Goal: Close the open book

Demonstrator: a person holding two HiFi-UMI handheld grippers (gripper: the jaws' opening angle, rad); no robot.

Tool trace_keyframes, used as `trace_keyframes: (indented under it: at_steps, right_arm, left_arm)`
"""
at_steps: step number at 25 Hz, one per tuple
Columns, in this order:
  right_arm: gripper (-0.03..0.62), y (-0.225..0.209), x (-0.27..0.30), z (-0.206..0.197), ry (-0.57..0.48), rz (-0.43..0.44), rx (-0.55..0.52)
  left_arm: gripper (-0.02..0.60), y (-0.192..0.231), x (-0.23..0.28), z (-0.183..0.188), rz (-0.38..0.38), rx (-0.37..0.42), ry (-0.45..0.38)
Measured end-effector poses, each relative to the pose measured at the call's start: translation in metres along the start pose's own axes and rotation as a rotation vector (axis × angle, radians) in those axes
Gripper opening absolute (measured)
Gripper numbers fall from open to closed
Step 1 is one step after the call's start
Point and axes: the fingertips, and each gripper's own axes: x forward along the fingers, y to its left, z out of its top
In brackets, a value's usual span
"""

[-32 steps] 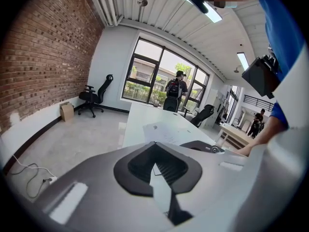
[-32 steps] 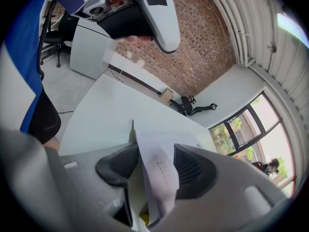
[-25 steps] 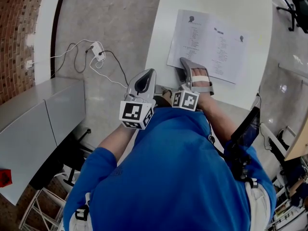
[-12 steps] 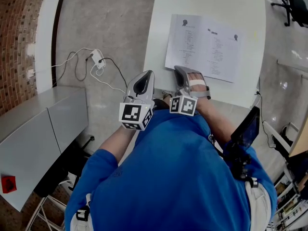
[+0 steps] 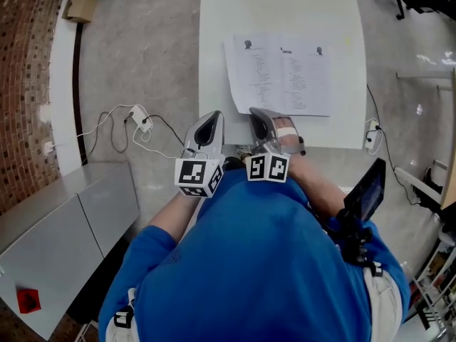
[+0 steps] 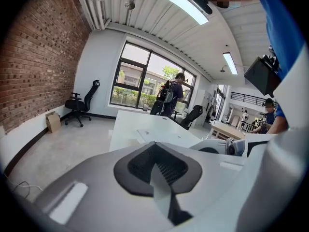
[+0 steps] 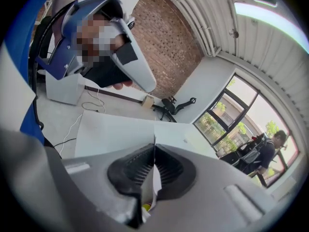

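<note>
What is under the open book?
The white table shows all around the open book; the part beneath its pages is covered. At the near edge the right gripper, jaws just closing, pinches a page between them.

Left gripper: your jaws are together with nothing between them, pointing forward and slightly down.
Right gripper: your jaws have just been closing and now pinch a thin page.
Forearms: both reach forward, side by side.

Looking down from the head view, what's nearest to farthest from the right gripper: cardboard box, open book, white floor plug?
1. open book, straight ahead, page pinched by the right gripper
2. white plug, floor, left
3. cardboard box, far left by wall
</note>
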Motion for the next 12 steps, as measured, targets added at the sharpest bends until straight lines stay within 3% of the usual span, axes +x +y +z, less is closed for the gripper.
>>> trace_keyframes:
  at_steps: [12]
  right_arm:
    - [0.009, -0.058, -0.048, -0.021, 0.021, -0.145, 0.216]
  left_arm:
    - [0.006, -0.047, 0.021, 0.031, -0.127, 0.074, -0.028]
